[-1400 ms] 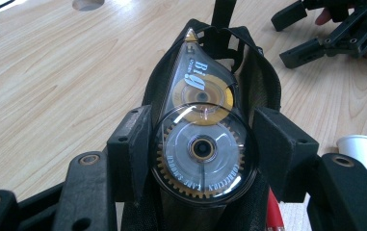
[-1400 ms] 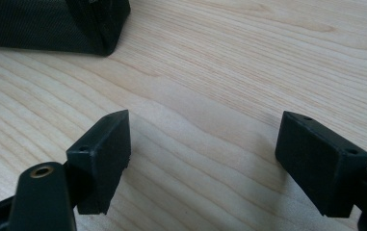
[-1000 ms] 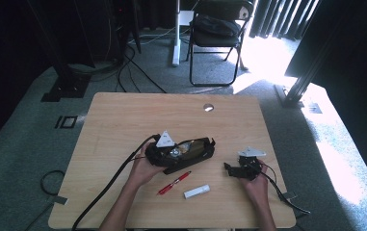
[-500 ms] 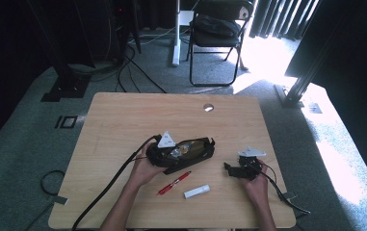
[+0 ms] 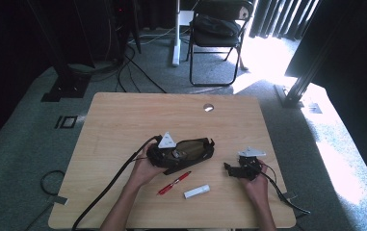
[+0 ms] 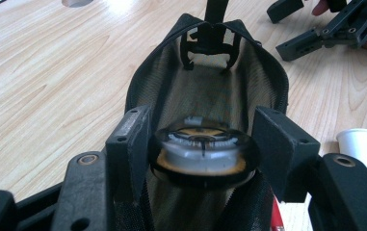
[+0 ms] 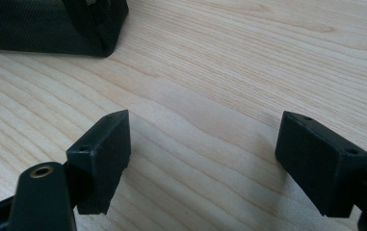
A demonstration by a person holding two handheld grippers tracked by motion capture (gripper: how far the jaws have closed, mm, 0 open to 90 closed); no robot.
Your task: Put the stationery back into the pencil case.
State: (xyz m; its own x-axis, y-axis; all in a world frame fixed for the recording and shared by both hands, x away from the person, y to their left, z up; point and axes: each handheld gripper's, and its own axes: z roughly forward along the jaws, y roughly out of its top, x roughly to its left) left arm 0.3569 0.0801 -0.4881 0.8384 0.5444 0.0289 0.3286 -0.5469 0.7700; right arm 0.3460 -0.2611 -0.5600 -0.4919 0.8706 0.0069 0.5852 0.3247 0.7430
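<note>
The left gripper point(image 5: 164, 153) lies at the near middle of the wooden surface point(image 5: 123, 120), its fingers point(image 6: 130, 139) closed to a narrow gap on a round roll of tape point(image 6: 203, 149), black-edged with a white and yellow core, pinched from both sides. The roll sits at the near mouth of an open black mesh pouch point(image 5: 190, 151), which lies lengthwise on the surface and runs rightward from the gripper; in the left gripper view the pouch point(image 6: 210, 91) shows dark mesh walls and a zip pull at its far end. Just in front of the pouch lie a red pen point(image 5: 174, 183) and, to its right, a small white tube point(image 5: 196, 191). Further right, the right gripper point(image 5: 236, 169) rests low over the surface, apart from the pouch; its fingers point(image 7: 104, 154) stand wide apart with bare wood between them, holding nothing. The surface is light wood with a round cable hole point(image 5: 208, 107) near its far edge. Beyond it stands a black folding chair point(image 5: 217, 29) on grey carpet, with sunlight falling on the floor at the right.
</note>
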